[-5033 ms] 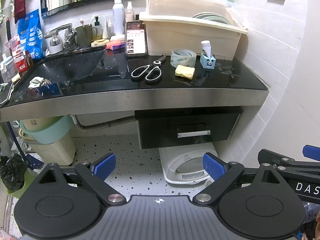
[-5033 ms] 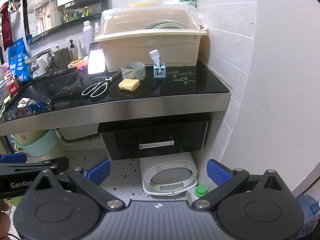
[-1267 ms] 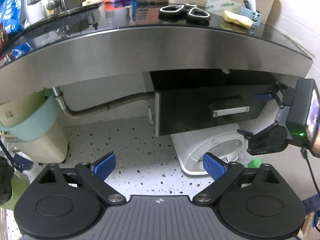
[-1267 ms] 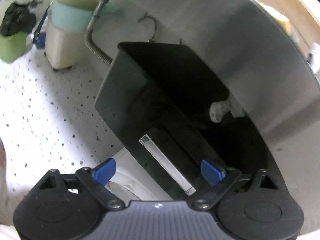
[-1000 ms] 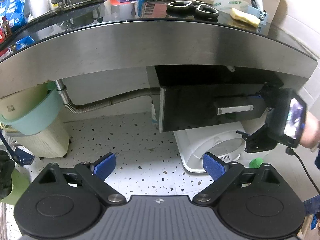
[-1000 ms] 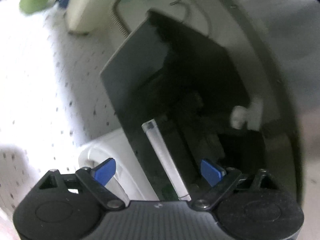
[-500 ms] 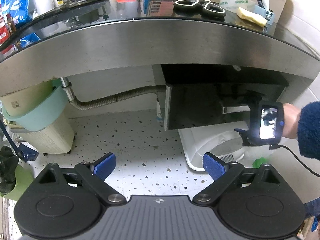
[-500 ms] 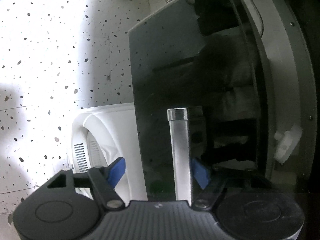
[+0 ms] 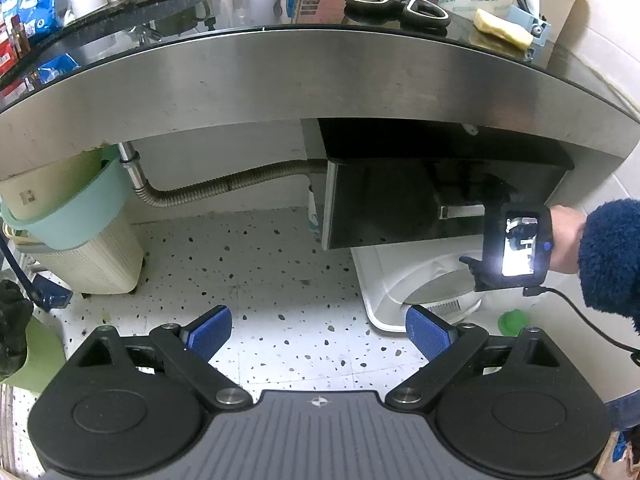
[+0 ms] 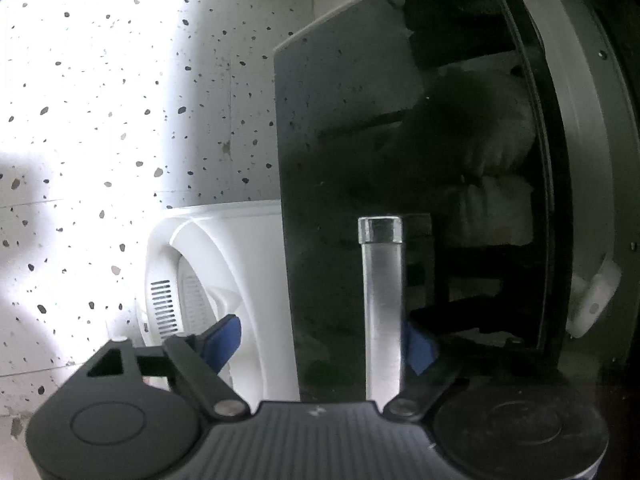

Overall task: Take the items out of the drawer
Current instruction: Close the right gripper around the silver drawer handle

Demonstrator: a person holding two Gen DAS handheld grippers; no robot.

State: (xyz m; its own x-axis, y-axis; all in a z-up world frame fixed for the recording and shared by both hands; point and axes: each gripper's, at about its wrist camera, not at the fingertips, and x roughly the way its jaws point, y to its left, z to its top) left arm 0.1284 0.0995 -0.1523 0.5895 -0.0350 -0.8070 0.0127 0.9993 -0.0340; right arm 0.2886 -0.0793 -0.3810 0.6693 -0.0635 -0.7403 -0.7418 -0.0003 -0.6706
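Observation:
The black glossy drawer (image 9: 400, 208) hangs under the steel counter edge (image 9: 320, 92), its front showing only dim reflections. Its clear bar handle (image 10: 380, 304) stands upright in the right wrist view, between the blue pads (image 10: 224, 340) of my right gripper (image 10: 320, 344). The jaws are opening; the right pad lies beside the bar and the left pad stands well off it. From the left wrist view, a hand in a fluffy blue sleeve (image 9: 608, 256) holds that gripper at the handle (image 9: 460, 211). My left gripper (image 9: 320, 330) is open above the speckled floor, holding nothing.
A white floor appliance (image 9: 396, 292) sits under the drawer, with a green cap (image 9: 510, 322) beside it. A teal basin on a cream basket (image 9: 80, 240) and a flexible pipe (image 9: 224, 186) are at the left. Scissors (image 9: 396, 4), a sponge (image 9: 502, 28) and a phone lie on the counter.
My right gripper sank to the drawer front and rolled, so the handle now stands upright between its pads. The pads are slightly wider apart than half a second ago. The left gripper stayed put.

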